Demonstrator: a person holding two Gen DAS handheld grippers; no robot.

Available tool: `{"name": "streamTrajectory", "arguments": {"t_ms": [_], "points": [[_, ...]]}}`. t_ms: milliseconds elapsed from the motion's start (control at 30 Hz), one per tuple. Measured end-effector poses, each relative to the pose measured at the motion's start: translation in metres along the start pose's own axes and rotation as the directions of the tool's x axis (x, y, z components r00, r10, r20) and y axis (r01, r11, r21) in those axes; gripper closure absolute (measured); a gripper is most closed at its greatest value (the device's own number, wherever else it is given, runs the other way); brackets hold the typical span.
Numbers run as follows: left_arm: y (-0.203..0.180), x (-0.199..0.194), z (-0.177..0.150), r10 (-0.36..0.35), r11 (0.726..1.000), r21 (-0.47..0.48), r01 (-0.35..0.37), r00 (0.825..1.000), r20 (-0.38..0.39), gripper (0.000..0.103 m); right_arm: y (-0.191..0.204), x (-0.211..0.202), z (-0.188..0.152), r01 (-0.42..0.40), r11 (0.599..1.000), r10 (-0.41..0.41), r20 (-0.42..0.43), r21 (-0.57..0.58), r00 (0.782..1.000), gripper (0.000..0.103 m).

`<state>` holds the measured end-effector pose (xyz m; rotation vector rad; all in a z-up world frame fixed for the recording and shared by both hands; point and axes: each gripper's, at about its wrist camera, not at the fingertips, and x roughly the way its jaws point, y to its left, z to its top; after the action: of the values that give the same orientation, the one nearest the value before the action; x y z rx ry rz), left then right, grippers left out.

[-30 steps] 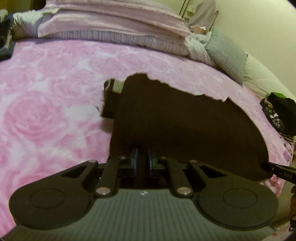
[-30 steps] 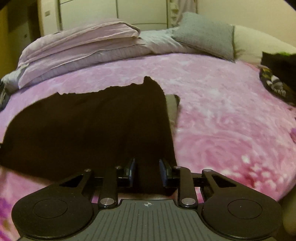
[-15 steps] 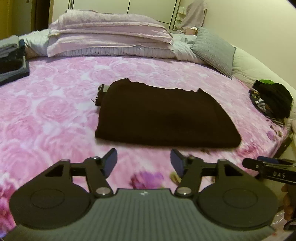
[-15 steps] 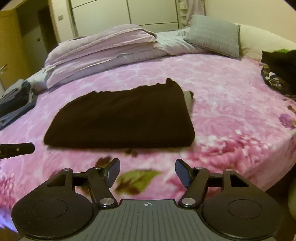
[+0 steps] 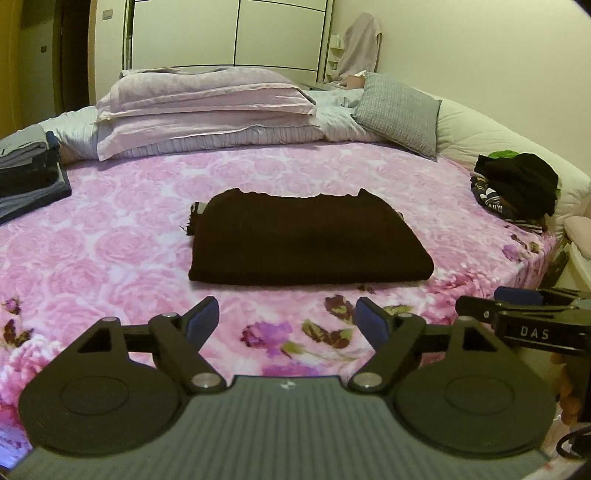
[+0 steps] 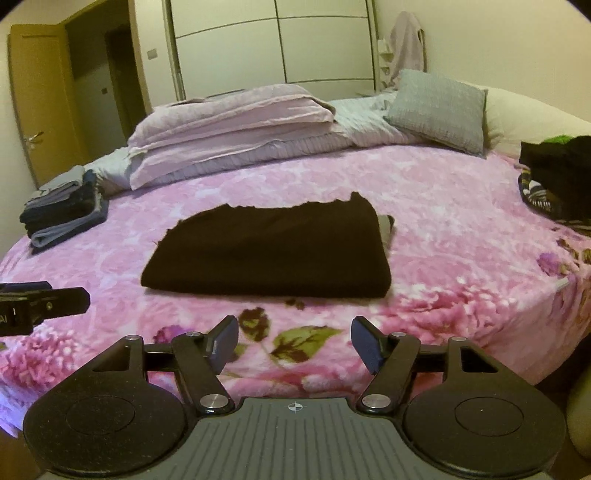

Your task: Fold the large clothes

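Dark brown folded garment [image 5: 306, 240] flat on pink rose blanket [image 5: 110, 236], ahead of both jaws, left gripper [image 5: 288, 321] just opened (nothing between), right gripper [image 6: 293, 338] likewise apart, empty.

**Bed layout, seen from the foot**

Folded garment [image 5: 306, 240] lies mid-bed on the blanket [image 5: 110, 240], well clear of every edge. Behind it, at the head: stacked pillows [image 5: 207, 103], with a cushion [image 5: 399, 110] to their right, leaning on the bolster [image 5: 491, 136]. Far left edge: stack of folded clothes [image 5: 29, 173]. Far right edge: unfolded clothes pile [image 5: 517, 188]. Wardrobe [image 5: 229, 33] stands behind the bed. Both grippers, left gripper [image 5: 288, 326] and right gripper [image 6: 293, 343], hang before the garment, side by side, apart from it.
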<state>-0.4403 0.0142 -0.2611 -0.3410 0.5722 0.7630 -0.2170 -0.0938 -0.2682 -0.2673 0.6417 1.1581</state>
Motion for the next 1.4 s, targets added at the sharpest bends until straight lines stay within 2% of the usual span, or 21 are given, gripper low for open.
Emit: {"name": "streamTrajectory", "arguments": {"t_ms": [367, 700, 800, 900, 967, 1000, 1067, 1133, 1200, 1300, 1333, 1400], "points": [[0.003, -0.001, 0.002, 0.027, 1.0, 0.001, -0.027, 1.0, -0.009, 0.024, 0.005, -0.005, 0.001, -0.002, 1.0, 0.002, 0.002, -0.01, 1.0, 0.038], [0.013, 0.035, 0.007, 0.032, 0.999, -0.015, -0.033, 0.998, -0.06, 0.024, -0.011, 0.024, 0.008, 0.003, 0.999, -0.001, -0.035, 0.046, 0.999, 0.038], [0.027, 0.059, 0.005, 0.01, 0.998, -0.064, -0.015, 0.997, -0.07, 0.024, -0.025, 0.042, 0.009, -0.022, 0.994, 0.026, -0.041, 0.112, 0.999, 0.038], [0.058, 0.094, -0.003, -0.062, 0.976, -0.213, 0.046, 0.995, -0.073, 0.025, -0.049, 0.069, 0.008, -0.067, 0.968, 0.078, -0.034, 0.242, 0.996, 0.038], [0.079, 0.118, -0.007, -0.11, 0.942, -0.326, 0.08, 0.991, -0.075, 0.028, -0.07, 0.092, 0.006, -0.11, 0.922, 0.126, -0.017, 0.372, 0.992, 0.038], [0.089, 0.13, -0.009, -0.129, 0.917, -0.388, 0.09, 0.989, -0.076, 0.029, -0.081, 0.104, 0.005, -0.135, 0.885, 0.154, -0.006, 0.445, 0.988, 0.038], [0.108, 0.155, -0.012, -0.162, 0.861, -0.497, 0.109, 0.985, -0.065, 0.032, -0.103, 0.128, 0.002, -0.166, 0.787, 0.201, 0.008, 0.595, 0.979, 0.038], [0.123, 0.179, -0.015, -0.193, 0.792, -0.598, 0.12, 0.979, -0.059, 0.033, -0.12, 0.154, -0.003, -0.192, 0.668, 0.24, 0.035, 0.719, 0.97, 0.038], [0.132, 0.197, -0.017, -0.198, 0.748, -0.654, 0.114, 0.979, -0.056, 0.037, -0.129, 0.175, -0.005, -0.179, 0.6, 0.249, 0.03, 0.779, 0.968, 0.038], [0.143, 0.218, -0.017, -0.173, 0.708, -0.699, 0.097, 0.984, -0.039, 0.045, -0.137, 0.2, -0.005, -0.15, 0.534, 0.236, 0.024, 0.832, 0.971, 0.044], [0.145, 0.224, -0.016, -0.166, 0.703, -0.705, 0.096, 0.986, -0.03, 0.049, -0.139, 0.206, -0.004, -0.151, 0.509, 0.227, 0.037, 0.847, 0.973, 0.046], [0.15, 0.232, -0.014, -0.149, 0.699, -0.71, 0.087, 0.988, -0.026, 0.058, -0.141, 0.213, -0.002, -0.148, 0.486, 0.207, 0.051, 0.861, 0.977, 0.053]]}}
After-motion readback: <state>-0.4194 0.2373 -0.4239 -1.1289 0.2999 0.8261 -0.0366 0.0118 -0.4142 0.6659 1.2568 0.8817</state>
